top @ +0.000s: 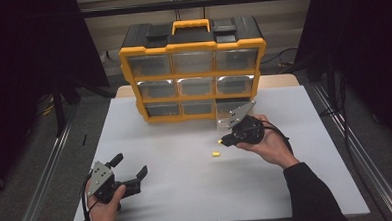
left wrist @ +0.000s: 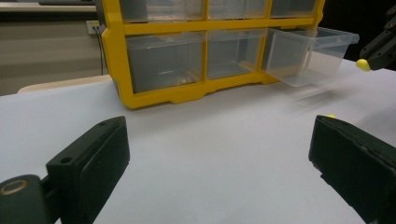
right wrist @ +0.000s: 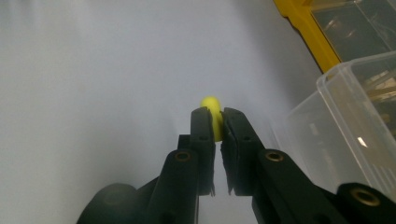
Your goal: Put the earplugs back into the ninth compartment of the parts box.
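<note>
A: What is the right gripper doing?

B: It pinches a small yellow foam plug at its tips, up off the white table.

A: Where should the plug go?

B: I think into the clear plastic drawer pulled out of the yellow and black drawer box. The drawer sits just beside the right gripper, so that hand is the near one.

A: And the left gripper?

B: Its jaws are spread wide, holding nothing. Another little yellow plug lies on the table between the two.
</note>
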`<state>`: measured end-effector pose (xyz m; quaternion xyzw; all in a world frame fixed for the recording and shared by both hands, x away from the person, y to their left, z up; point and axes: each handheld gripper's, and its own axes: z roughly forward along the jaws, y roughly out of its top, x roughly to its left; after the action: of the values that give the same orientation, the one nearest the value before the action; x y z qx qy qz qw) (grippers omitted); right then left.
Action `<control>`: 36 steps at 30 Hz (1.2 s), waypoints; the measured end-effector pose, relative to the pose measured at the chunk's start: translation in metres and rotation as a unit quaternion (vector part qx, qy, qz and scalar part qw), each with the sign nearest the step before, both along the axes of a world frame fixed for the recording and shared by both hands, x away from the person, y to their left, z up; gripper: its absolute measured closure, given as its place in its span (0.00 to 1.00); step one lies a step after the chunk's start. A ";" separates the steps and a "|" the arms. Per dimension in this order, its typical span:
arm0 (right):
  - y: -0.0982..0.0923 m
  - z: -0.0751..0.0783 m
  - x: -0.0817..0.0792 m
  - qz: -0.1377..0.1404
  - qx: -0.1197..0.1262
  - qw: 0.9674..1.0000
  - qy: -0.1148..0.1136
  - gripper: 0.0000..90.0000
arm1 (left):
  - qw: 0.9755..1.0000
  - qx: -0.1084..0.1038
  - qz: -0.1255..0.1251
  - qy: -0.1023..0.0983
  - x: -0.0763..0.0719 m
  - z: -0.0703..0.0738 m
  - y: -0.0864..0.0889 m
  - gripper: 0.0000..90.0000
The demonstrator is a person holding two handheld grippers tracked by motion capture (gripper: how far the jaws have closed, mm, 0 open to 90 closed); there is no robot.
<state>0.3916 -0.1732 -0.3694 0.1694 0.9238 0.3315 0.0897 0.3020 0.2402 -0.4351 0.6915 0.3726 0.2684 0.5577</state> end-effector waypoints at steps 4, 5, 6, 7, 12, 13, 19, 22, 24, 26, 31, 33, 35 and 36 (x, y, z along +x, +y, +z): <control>-0.002 0.003 0.002 -0.003 -0.001 1.000 0.001 0.92 | 1.000 0.000 0.000 0.000 0.000 0.000 0.000 0.06; -0.003 0.004 0.002 -0.003 -0.002 1.000 0.001 0.92 | 1.000 -0.001 0.000 0.000 0.000 0.000 0.000 0.06; -0.003 0.006 0.003 -0.003 -0.002 1.000 0.000 0.92 | 1.000 0.000 0.000 -0.001 0.000 0.000 0.000 0.06; -0.004 0.008 0.003 -0.004 -0.002 1.000 -0.002 0.92 | 1.000 0.000 0.000 -0.001 0.000 0.000 0.000 0.06; -0.007 0.017 0.006 -0.009 0.003 1.000 -0.009 0.92 | 1.000 0.000 0.000 -0.001 0.000 0.000 0.000 0.06; -0.008 0.018 0.007 -0.010 0.004 1.000 -0.011 0.92 | 1.000 0.000 0.000 -0.001 0.000 0.000 0.000 0.06; -0.009 0.030 0.009 -0.012 0.003 1.000 -0.018 0.92 | 1.000 -0.004 0.001 -0.002 0.000 0.000 0.000 0.06; -0.009 0.040 0.009 -0.014 0.002 1.000 -0.025 0.92 | 1.000 -0.002 0.000 -0.002 0.000 0.000 0.000 0.06; -0.009 0.045 0.010 -0.016 0.003 0.999 -0.027 0.92 | 1.000 0.000 0.000 -0.001 0.000 0.000 0.001 0.06; -0.011 0.048 0.013 -0.021 0.001 0.999 -0.028 0.92 | 1.000 -0.002 0.000 -0.002 0.000 0.000 0.000 0.06; -0.014 0.055 0.017 -0.028 0.007 0.999 -0.032 0.92 | 1.000 -0.002 0.000 -0.002 0.000 0.000 0.000 0.06; -0.015 0.058 0.019 -0.031 0.008 0.999 -0.034 0.92 | 1.000 -0.002 -0.001 -0.003 0.000 0.000 0.000 0.06; -0.015 0.061 0.021 -0.033 0.008 0.999 -0.036 0.92 | 1.000 -0.002 -0.001 -0.003 0.000 0.000 0.000 0.06; -0.015 0.062 0.022 -0.034 0.009 0.999 -0.035 0.92 | 1.000 -0.002 -0.001 -0.003 0.000 0.000 0.000 0.06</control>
<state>0.4136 -0.1885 -0.3072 0.1893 0.9109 0.3420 0.1320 0.3020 0.2404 -0.4346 0.6898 0.3709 0.2696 0.5603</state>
